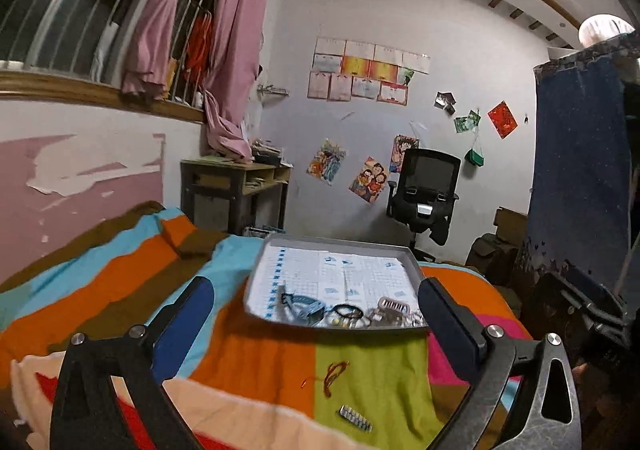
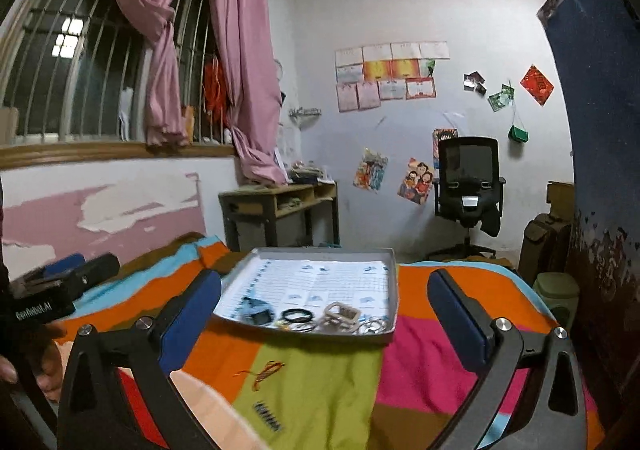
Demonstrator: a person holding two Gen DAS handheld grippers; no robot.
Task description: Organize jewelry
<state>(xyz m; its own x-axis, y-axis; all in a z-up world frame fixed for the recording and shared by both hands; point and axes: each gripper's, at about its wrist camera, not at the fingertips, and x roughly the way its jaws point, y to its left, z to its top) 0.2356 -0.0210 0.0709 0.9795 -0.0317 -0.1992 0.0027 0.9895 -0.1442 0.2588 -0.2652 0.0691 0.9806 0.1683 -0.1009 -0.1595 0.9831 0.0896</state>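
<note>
Left wrist view: shallow grey cardboard tray on bed, striped fuzzy blanket under it. Tray lined with gridded paper; jewelry heaped along near edge: blue watch, black rings, pale comb-like clip. Red thread bracelet and small beaded strip loose on green patch, 6 o'clock of tray. Left gripper wide open, empty. Right gripper same, nothing held. Office chair at 1 o'clock beyond the bed.

Before my tools the bed is open; only the red string, hair clip and tray rim obstruct.
</note>
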